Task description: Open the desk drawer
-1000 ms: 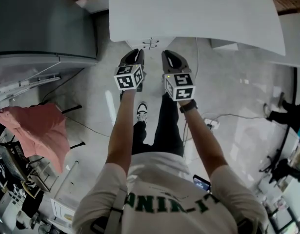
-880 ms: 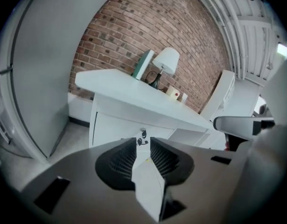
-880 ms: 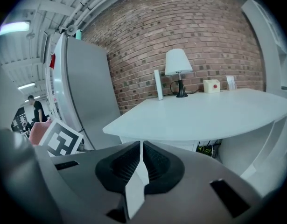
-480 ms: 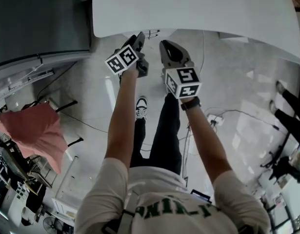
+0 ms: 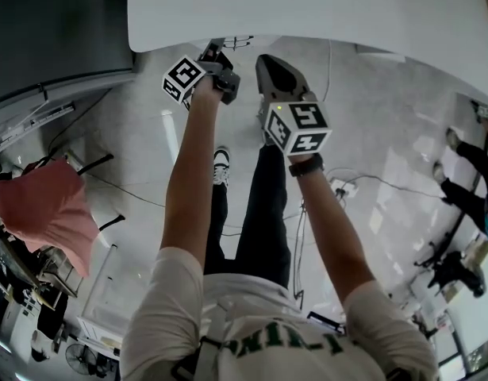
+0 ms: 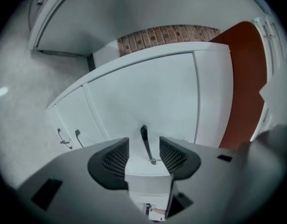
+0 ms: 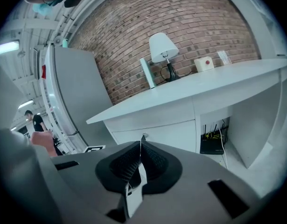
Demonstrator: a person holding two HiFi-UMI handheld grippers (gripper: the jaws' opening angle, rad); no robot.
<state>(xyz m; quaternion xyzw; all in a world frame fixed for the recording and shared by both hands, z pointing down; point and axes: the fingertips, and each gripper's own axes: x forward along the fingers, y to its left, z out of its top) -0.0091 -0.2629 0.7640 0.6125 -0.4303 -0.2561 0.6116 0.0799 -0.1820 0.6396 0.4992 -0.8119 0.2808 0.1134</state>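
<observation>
While left gripper's [image 6: 144, 146] jaws are opening, one handle [image 6: 143, 135] shows between.

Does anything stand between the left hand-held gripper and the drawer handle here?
Nothing visible does. In the left gripper view the drawer handle shows straight ahead in the gap of the left hand-held gripper, whose jaws are opening, with the pads not on it. Only the white drawer front lies behind the handle.
</observation>
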